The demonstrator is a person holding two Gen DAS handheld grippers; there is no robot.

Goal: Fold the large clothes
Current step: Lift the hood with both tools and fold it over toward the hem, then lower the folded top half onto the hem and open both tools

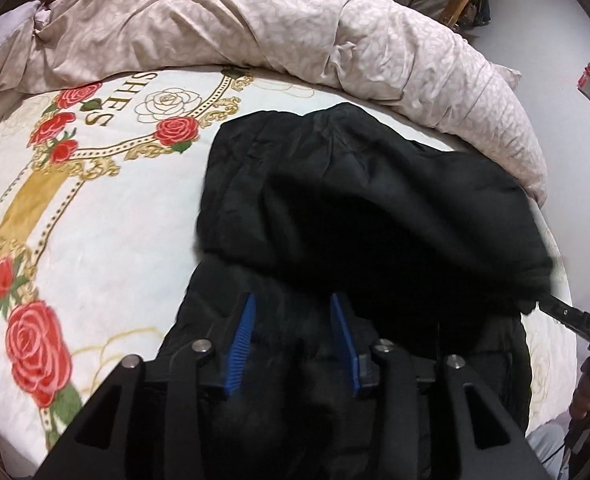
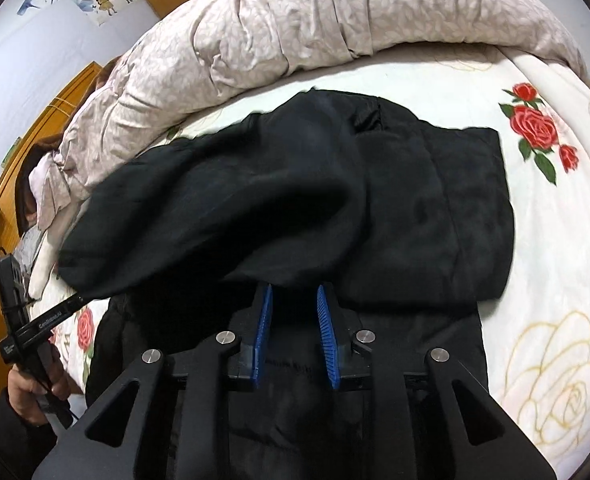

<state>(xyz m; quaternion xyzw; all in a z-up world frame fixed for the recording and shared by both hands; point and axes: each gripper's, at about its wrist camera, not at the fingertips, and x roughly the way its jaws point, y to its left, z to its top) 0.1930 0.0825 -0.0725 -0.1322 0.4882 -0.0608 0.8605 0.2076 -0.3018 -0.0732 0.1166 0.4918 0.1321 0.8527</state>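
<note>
A black coat [image 1: 359, 208] is spread on the rose-printed bedsheet [image 1: 107, 216], near a bunched pink quilt [image 2: 295, 28]. A raised fold is carried over its middle. Both the left gripper [image 1: 293, 300] and right gripper [image 2: 295, 288] are seen with jaws parted; whether cloth is pinched cannot be told.

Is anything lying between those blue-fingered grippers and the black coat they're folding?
Nothing visible. The black coat lies right at both grippers' fingertips, left gripper and right gripper, on the rose-print sheet.
</note>
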